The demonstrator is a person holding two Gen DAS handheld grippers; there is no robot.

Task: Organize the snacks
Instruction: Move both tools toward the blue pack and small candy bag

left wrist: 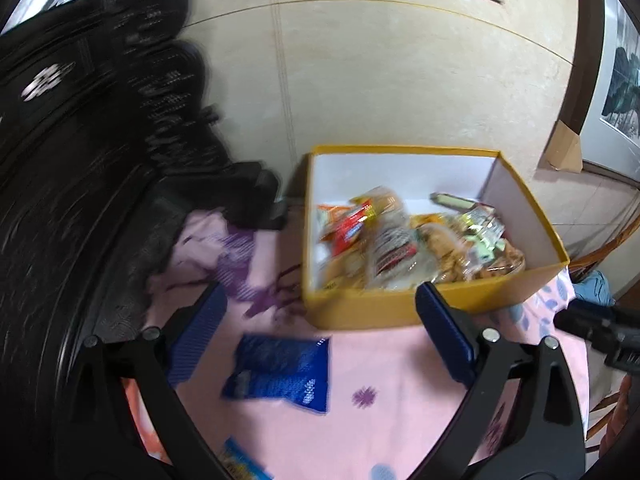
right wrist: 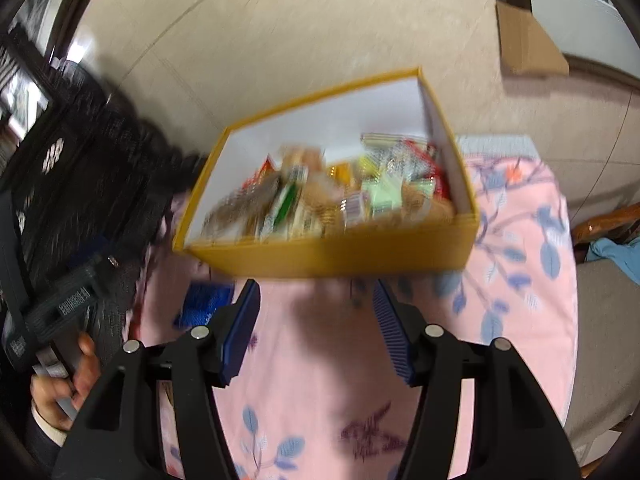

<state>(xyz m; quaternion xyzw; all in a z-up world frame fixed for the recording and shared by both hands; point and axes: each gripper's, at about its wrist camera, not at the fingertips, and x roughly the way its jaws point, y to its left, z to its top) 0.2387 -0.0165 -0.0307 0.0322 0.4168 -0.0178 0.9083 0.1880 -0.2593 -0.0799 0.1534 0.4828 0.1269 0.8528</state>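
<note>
Nearest the left hand-held gripper [left wrist: 320,336], spread wide and empty, a blue snack packet [left wrist: 280,372] lay flat on the pink flowered surface [left wrist: 400,392], just short of the yellow box [left wrist: 380,312] of mixed snacks. The packet was judged light, soft and crinkly, best pinched across its sealed edge. The right hand-held gripper [right wrist: 316,320] stood part open, holding nothing.

Pink floral tablecloth [left wrist: 400,380]; cardboard piece [right wrist: 528,40] on beige floor.
</note>
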